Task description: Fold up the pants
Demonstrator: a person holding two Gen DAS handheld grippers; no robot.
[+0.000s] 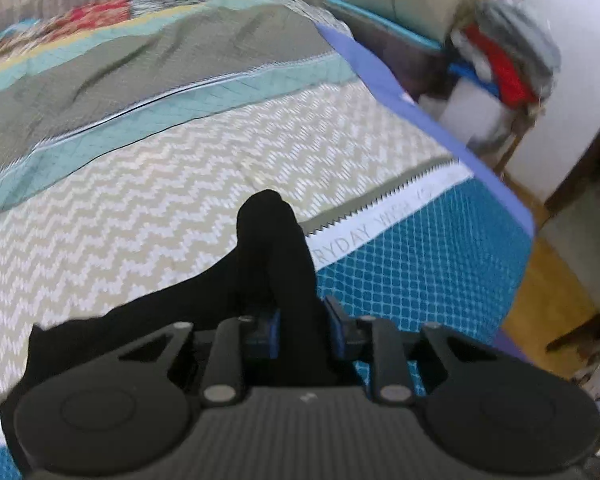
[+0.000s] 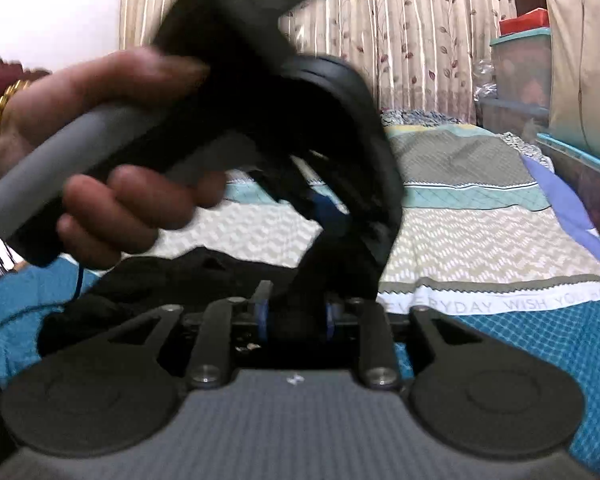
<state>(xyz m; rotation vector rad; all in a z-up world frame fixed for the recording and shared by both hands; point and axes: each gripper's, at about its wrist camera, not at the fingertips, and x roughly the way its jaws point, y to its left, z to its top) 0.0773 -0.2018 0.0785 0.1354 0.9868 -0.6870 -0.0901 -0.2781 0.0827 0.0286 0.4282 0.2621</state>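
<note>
We see both tongs clamped on the black pants: left tongs and right tongs each pinch a fold of pants, lifted above the bedspread.

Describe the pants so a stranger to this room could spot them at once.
Start at the bed, covered by a patchwork bedspread with a beige zigzag band beside a blue diamond-check band. The pants lie bunched where those bands meet, pinched by both the left gripper and the right gripper. They are the only plain black cloth on that patterned cover.
</note>
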